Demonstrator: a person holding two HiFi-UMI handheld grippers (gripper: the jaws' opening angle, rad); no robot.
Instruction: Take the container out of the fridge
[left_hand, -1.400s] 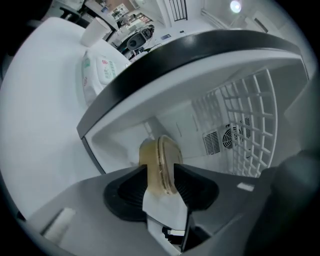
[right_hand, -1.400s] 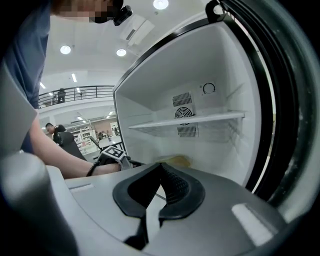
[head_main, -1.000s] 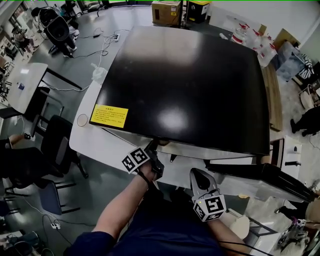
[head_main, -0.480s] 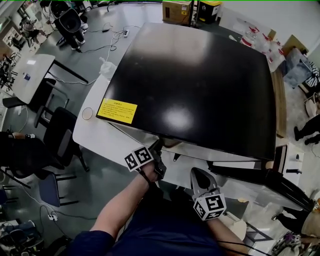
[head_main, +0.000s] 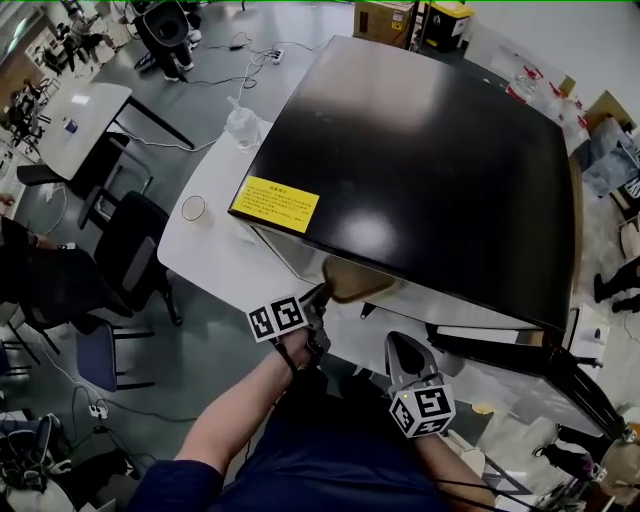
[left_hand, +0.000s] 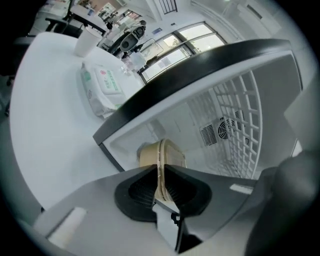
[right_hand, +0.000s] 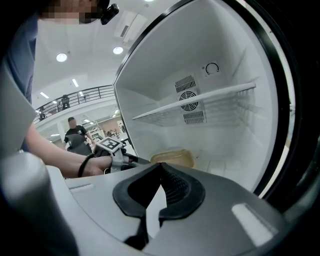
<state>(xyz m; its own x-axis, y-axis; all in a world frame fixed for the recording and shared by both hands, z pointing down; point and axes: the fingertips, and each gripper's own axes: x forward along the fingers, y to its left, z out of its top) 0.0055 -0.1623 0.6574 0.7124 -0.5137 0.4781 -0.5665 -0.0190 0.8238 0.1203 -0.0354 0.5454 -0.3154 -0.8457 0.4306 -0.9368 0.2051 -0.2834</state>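
The left gripper (left_hand: 160, 171) has just closed its fingers on the rim seam of the container (left_hand: 169, 152) (likely light, thin, flexible, so the rim suits). The right gripper (right_hand: 161, 174) has its fingers together, empty.

- Left hand-held gripper (head_main: 322, 290), at 7 o'clock from head-view centre: dark body, with a white marker cube (head_main: 275, 320) at its rear carrying black square codes.
- Right hand-held gripper (head_main: 392, 342), at 5 o'clock: light grey tapered shell, with a second cube (head_main: 422, 410) of the same kind.
- Pads (left_hand: 139, 191): black and ribbed, set in smooth grey housings in both gripper views.
- Black wrist strap (right_hand: 86, 164) on the left wrist.
- Clothing: dark navy top (head_main: 330, 455) with a short sleeve (head_main: 165, 488); forearms uncovered.
- Thin black cable (head_main: 485, 490) at 5 o'clock, beside the right forearm.
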